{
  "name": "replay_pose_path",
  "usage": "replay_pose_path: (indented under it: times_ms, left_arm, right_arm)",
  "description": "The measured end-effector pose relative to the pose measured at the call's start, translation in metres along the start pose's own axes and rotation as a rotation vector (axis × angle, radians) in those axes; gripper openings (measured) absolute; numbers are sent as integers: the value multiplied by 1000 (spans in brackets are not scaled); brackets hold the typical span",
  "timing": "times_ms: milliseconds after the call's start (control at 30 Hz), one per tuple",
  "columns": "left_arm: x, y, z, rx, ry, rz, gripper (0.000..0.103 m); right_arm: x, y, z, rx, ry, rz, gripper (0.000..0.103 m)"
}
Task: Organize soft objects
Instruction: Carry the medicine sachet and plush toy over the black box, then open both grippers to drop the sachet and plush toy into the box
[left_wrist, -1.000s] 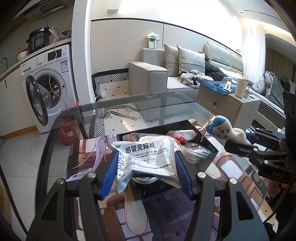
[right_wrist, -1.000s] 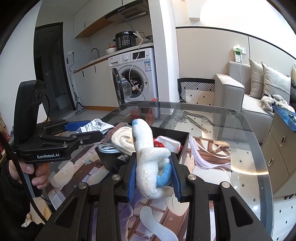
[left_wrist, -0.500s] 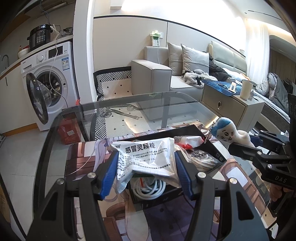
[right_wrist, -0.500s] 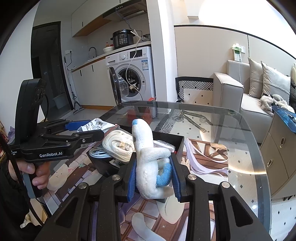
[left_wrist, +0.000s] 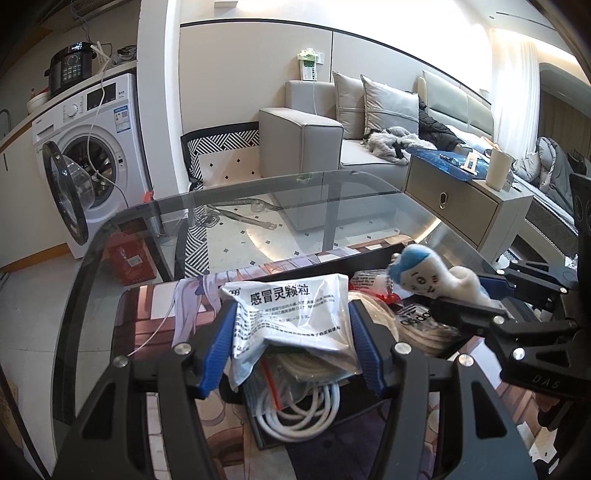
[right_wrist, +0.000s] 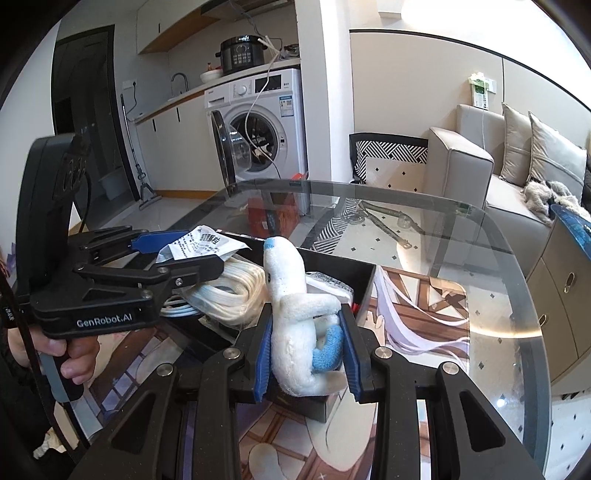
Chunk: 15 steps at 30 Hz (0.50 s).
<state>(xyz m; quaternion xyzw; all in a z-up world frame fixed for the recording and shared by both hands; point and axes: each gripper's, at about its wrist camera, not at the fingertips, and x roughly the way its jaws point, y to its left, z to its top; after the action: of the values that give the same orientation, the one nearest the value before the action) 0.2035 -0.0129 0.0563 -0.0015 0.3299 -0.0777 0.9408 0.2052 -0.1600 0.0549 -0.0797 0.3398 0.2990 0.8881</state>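
My left gripper is shut on a white plastic sachet pack with black printed characters, held over a black open box. My right gripper is shut on a white plush toy with a blue head tip and blue tail, held upright over the same black box. The plush and the right gripper also show at the right of the left wrist view. In the box lie coiled white cables and a bundle of cream cord.
The box stands on a printed mat on a round glass table. A person's hand holds the left gripper's handle. Beyond are a washing machine, a grey sofa and a side cabinet.
Both grippers have come forward and lower over the black box with their loads. The coiled cables inside it now show below the sachet pack.
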Motion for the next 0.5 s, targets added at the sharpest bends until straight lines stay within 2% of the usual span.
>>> replay_pose_path:
  times_ms: [500]
  left_arm:
    - [27,-3,-2,32,32,-5,60]
  right_arm:
    - [35,1,7,-41,48,-33,32]
